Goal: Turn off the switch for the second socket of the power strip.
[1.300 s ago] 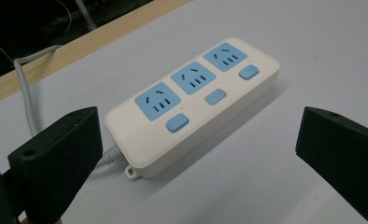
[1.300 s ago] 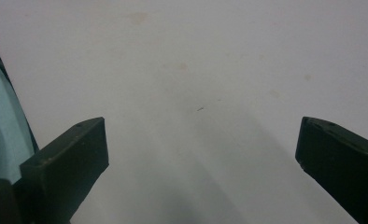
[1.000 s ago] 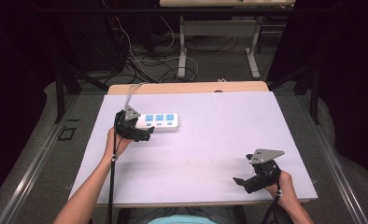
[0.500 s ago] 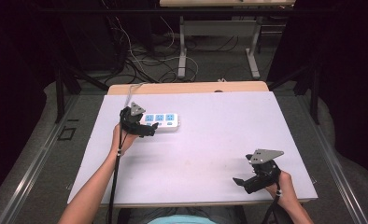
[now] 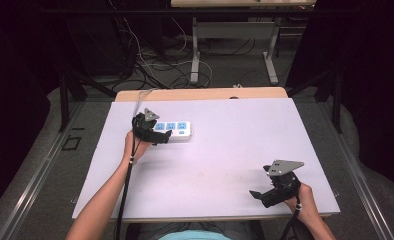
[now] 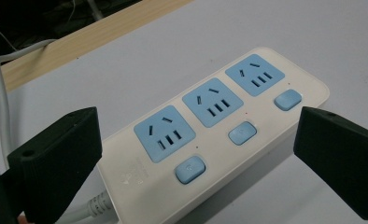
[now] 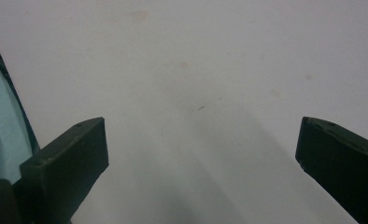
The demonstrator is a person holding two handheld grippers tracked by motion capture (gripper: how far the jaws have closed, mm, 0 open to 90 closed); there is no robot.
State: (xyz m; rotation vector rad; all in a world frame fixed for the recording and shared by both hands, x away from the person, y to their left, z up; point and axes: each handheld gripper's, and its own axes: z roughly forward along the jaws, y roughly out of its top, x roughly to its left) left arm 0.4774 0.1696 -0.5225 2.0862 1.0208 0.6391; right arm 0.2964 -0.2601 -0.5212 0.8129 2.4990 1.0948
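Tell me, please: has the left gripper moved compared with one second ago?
Yes. In the high view the left gripper has moved slightly away from the person, toward the table's wooden far edge, staying at the power strip.

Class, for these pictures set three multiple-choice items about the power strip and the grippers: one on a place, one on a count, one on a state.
1. Where on the table does the power strip lie?
A. far left part
B. near right corner
C. dead centre

2. How many blue socket panels does the strip carry?
A. two
B. three
C. five

3. How do the left gripper's jaws stand?
A. shut on the cable
B. shut on nothing
C. open, either side of the strip

Answers: 1 A, the high view shows it far left; 2 B, the left gripper view shows three panels; 3 C, the jaws stand apart with the strip between them.
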